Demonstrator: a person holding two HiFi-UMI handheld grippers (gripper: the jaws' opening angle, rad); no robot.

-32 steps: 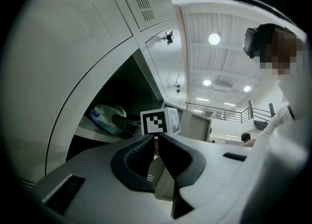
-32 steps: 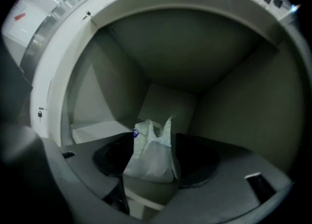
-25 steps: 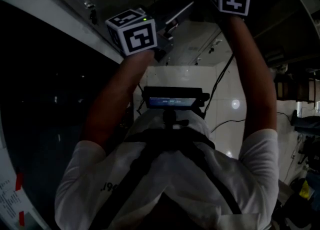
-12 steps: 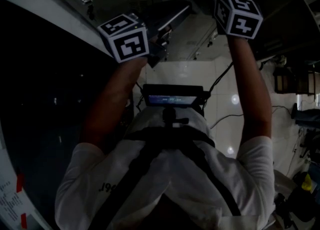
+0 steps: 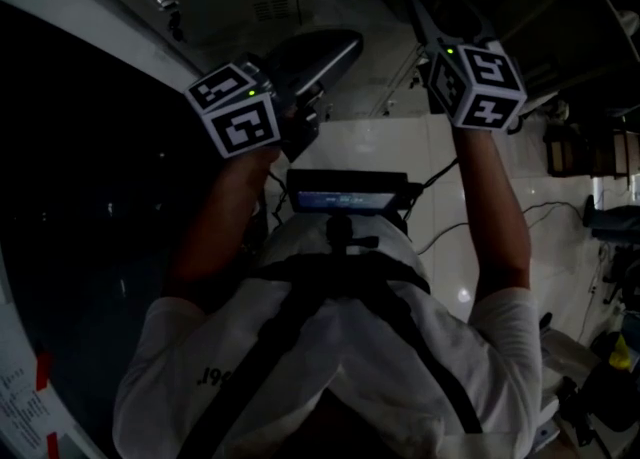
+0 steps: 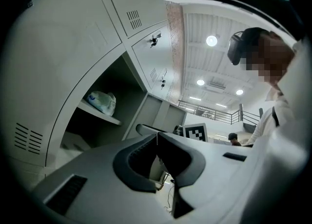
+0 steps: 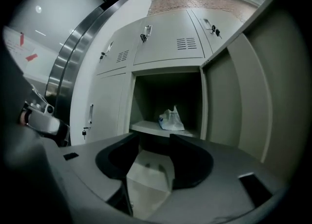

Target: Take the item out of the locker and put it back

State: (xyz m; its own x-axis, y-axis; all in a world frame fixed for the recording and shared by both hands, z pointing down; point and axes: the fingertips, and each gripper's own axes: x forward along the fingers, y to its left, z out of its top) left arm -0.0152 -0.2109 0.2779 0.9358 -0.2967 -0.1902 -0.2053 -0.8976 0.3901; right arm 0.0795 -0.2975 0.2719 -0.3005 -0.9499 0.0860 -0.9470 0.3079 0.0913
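3 round ceiling lights [image 6: 211, 41] lit; railing [image 6: 214, 113] beyond (upper level); small screen [image 5: 347, 192] glowing.

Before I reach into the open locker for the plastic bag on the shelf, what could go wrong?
1. The right gripper has just been closing its jaws with nothing between them, short of the plastic bag; it may arrive too narrow and push the bag back.
2. The bag looks soft, so a pinch may catch only a thin fold and slip.
3. The open door stands to the bag's right; the gripper could knock it.
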